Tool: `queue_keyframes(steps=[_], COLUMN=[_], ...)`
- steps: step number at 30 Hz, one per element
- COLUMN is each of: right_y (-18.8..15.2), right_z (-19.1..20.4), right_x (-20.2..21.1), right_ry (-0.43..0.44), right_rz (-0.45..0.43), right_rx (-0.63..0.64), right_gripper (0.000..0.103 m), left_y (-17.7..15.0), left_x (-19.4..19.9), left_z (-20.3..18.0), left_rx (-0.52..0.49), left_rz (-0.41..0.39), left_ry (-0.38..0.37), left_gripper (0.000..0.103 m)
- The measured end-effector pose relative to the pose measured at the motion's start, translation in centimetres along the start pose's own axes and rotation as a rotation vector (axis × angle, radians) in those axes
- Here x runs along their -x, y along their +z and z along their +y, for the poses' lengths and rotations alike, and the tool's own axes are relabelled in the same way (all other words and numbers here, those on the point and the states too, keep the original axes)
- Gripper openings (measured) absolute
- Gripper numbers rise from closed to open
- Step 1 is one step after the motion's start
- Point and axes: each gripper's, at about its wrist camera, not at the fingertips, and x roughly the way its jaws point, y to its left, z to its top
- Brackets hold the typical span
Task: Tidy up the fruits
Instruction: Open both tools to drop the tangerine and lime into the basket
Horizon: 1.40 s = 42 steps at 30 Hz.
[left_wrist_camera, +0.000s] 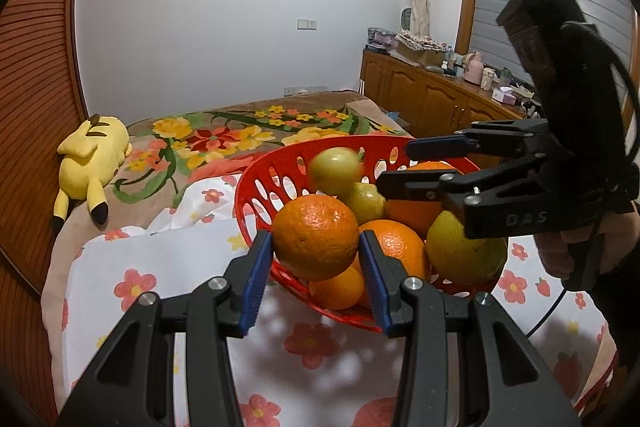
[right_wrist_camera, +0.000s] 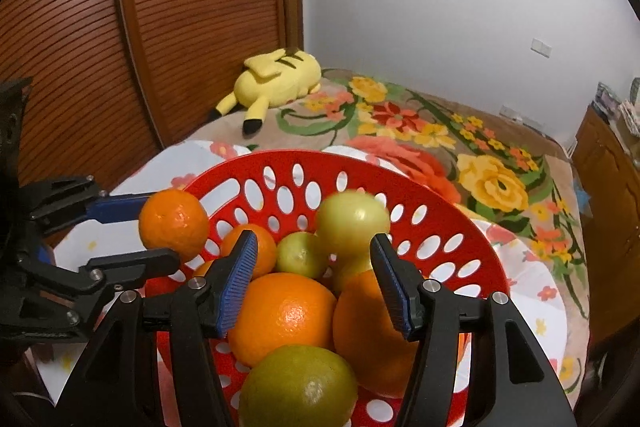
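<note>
Left wrist view: we've got the left gripper [left_wrist_camera: 316, 247] clamped on 1 orange [left_wrist_camera: 315, 237] at the red basket's [left_wrist_camera: 256, 183] near rim. Our right gripper [right_wrist_camera: 314, 281] hangs part-open over the fruit pile, pads gripping nothing; a blurred green fruit [right_wrist_camera: 352, 221] sits beyond.

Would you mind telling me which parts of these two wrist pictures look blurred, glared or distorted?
Left wrist view: the pale green fruit at the back of the red basket is smeared, while the orange in the left hand-held gripper is sharp with a small highlight. Right wrist view: the same green fruit is soft; fisheye bends the slatted wardrobe door.
</note>
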Motion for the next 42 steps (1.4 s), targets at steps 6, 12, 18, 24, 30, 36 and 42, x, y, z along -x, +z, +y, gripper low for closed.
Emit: queue_keyframes(steps=[6,12,18,24,30,36,42], right_y=[-0.8,-1.8,-2.7,-3.4,-4.0,-5.0,-6.4], right_z=[-0.5,-0.7,-0.5,-0.5,-0.3,0.1,0.7], right_x=[1.8,3.4,4.6,5.2,5.7,6.5,7.5], right_ry=[-0.002,0.005,0.006,0.008,0.015,0.012,-0.007], right_rz=[-0.031,-0.056,-0.071,-0.081,-0.092,-0.119,-0.144], right_rx=[-0.023,-0.048,-0.058,-0.066,-0.082,-0.115,-0.145], right_gripper=[0.06,0.061,0.061,0.061,0.061,0.062,0.062], left_y=[0.3,0.9,1.8,2.2,2.1,1.0,0.2], left_x=[-1.0,-2.4,-4.2,-5.4,-4.6,-2.2,0.8], left_z=[-0.2,-0.3,0.2,0.7,0.4,-0.9,-2.3], left_rx=[-0.011,-0.01,0.001,0.025,0.029,0.013,-0.013], left_rz=[0.014,0.029,0.048,0.048,0.037,0.02,-0.013], left_ry=[0.003,0.007,0.028,0.062,0.069,0.061,0.069], left_gripper=[0.043,0.043,0.043,0.048,0.055,0.057,0.058])
